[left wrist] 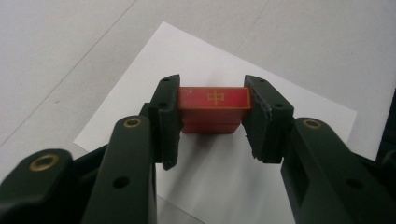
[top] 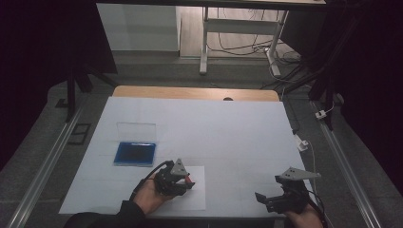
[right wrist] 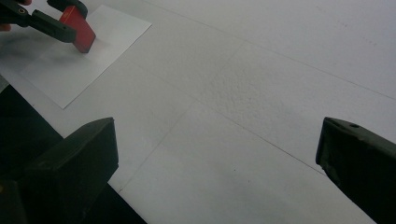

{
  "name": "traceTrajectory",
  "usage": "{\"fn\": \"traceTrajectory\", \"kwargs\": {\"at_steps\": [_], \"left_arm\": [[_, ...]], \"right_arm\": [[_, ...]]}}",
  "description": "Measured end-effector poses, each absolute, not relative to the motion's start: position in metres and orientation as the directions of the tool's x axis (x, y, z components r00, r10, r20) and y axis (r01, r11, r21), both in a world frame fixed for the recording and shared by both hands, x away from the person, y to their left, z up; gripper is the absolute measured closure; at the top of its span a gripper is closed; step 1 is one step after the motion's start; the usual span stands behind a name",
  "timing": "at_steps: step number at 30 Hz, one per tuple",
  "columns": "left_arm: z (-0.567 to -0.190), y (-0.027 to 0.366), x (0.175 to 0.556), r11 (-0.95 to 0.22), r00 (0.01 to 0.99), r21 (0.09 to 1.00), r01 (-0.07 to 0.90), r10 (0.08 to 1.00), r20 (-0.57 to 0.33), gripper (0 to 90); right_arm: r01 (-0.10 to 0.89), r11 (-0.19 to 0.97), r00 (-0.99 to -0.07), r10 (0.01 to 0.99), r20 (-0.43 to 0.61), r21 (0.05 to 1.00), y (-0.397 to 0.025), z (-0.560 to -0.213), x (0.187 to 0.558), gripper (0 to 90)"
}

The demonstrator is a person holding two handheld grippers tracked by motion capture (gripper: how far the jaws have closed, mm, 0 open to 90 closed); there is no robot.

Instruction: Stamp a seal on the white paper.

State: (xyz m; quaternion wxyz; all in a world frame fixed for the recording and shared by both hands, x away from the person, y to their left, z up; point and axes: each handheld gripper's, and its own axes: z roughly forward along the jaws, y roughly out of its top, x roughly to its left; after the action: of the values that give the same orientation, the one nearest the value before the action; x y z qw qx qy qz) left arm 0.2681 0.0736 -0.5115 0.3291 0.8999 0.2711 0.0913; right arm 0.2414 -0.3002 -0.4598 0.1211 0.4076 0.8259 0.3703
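Your left gripper (left wrist: 212,119) is pinching a red block (left wrist: 214,109) between both jaws, one jaw pressed against each end. The block's upper face carries a gold character inside a thin gold border; its lower part is stepped. In the high view, the same left gripper (top: 189,181) sits over a white sheet of paper (top: 197,197) near your edge of the table, with the block (top: 190,180) showing as a small red spot at the jaw tips. In the right gripper view, the block (right wrist: 77,29) hangs tilted just above the sheet (right wrist: 70,70), a soft shadow beneath it; whether its lower end touches the paper cannot be told.

Your right gripper (right wrist: 217,154) is spread wide with nothing between its jaws, held over the bare white table covering (right wrist: 261,70). In the high view, the right gripper (top: 266,199) is at the near right corner, well apart from the left one.

A blue tray (top: 135,153) lies on the covering beyond your left hand (top: 152,194), with a clear lid (top: 136,131) just behind it. Neither gripper touches either item.
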Motion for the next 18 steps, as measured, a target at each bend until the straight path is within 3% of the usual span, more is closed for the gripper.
{"fn": "traceTrajectory", "kwargs": {"at_steps": [5,14,18], "left_arm": [[-0.5108,0.069,0.2636,-0.651,0.832,0.637,0.412,0.554,0.028,59.1],[-0.5126,0.0763,0.2705,-0.601,0.819,0.646,0.471,0.569,-0.067,59.0],[-0.5125,0.0759,0.2702,-0.601,0.818,0.645,0.471,0.571,-0.065,59.0]], "right_arm": [[0.584,0.395,-0.638,0.764,0.1,0.709,-0.3002,-0.4598,0.2416,0.0],[0.585,0.395,-0.638,0.764,0.1,0.709,-0.3002,-0.4598,0.2415,0.0],[0.584,0.396,-0.638,0.763,0.1,0.709,-0.3002,-0.4598,0.2415,0.0]]}}
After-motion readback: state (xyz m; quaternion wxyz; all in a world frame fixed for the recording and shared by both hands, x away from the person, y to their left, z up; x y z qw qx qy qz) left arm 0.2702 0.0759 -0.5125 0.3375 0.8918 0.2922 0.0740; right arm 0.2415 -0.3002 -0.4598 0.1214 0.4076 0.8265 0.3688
